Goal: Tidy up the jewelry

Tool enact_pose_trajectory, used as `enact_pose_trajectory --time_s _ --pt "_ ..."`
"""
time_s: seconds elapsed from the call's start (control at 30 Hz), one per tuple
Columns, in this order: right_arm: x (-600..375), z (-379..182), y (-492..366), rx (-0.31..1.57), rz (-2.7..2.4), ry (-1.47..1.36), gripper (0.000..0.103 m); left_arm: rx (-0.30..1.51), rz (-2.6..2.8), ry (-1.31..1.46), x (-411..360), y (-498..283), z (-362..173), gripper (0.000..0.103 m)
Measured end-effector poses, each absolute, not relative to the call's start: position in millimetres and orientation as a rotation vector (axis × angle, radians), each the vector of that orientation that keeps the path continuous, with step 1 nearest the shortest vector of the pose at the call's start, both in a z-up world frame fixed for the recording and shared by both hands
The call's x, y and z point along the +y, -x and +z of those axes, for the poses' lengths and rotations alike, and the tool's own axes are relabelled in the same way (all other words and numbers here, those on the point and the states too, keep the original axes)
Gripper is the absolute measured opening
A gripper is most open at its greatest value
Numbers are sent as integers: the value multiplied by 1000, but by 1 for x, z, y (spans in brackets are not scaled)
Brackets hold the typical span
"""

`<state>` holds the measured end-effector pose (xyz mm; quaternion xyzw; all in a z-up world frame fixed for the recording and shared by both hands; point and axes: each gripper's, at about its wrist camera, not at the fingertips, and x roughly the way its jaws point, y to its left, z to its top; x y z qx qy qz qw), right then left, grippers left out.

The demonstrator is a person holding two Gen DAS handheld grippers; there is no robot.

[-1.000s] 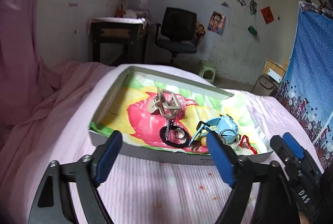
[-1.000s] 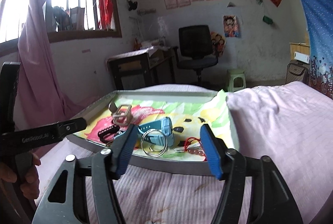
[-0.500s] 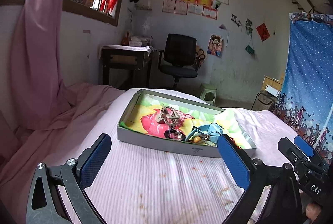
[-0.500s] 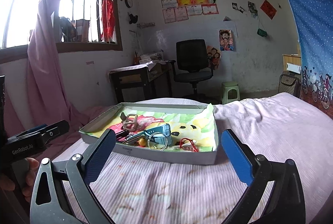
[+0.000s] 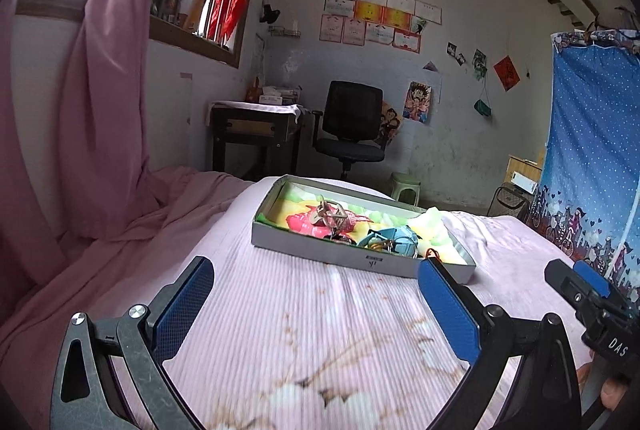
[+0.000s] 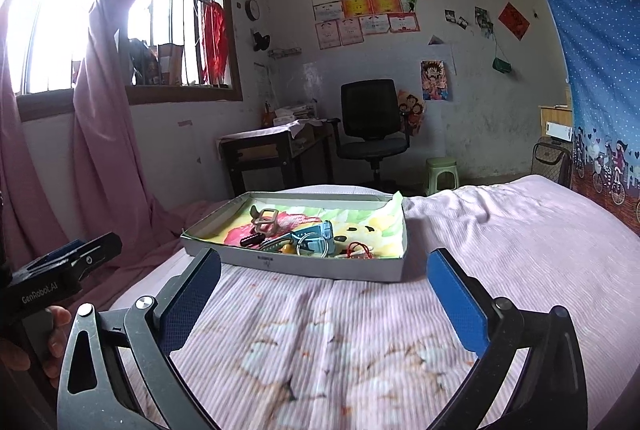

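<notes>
Both the left gripper (image 5: 316,306) and right gripper (image 6: 324,294) hang spread and empty above the pink bedspread (image 6: 500,230), while the jewelry (image 6: 308,242) lies jumbled in the shallow grey cardboard tray (image 6: 320,268) farther off, seemingly gathered but unsorted.

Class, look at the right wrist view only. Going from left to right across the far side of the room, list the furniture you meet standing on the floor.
Dark desk → black office chair → green stool → dark wire basket, at the edge of the blue curtain.
</notes>
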<state>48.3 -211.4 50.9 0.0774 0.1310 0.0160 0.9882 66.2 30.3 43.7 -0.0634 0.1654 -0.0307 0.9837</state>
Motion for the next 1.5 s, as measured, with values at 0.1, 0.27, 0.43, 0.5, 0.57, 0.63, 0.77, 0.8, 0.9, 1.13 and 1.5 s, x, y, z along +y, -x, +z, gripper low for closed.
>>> enact_pose_trajectory --time_s 0.1,0.27,0.43,0.5,0.57,0.63,0.77,0.8,0.9,1.13,1.5 --pt "-213 52 -34 254 35 -149 102 331 -56 125 32 -55 40 103" --pt "-213 50 -20 249 38 -148 102 326 -47 111 29 -38 33 103" --pt "-215 45 -11 249 35 -146 102 333 -40 112 27 -32 25 103" --pt "-216 42 -9 252 34 -148 102 333 -38 107 26 -30 20 103" --pt "-215 40 -9 256 34 -141 102 326 -33 103 26 -27 15 103" --pt "-214 36 -10 265 33 -130 102 326 -31 113 28 -26 10 103" --pt "-211 29 -13 283 35 -116 102 330 -23 122 32 -25 4 103" --pt "-210 28 -14 287 35 -112 102 330 -21 123 34 -25 3 103" --pt "-205 24 -15 298 36 -100 102 330 -21 130 35 -26 2 103" --pt "-202 22 -14 305 34 -92 102 328 -22 129 37 -27 2 103" --pt "-201 22 -14 307 36 -89 102 328 -25 131 38 -29 0 103"
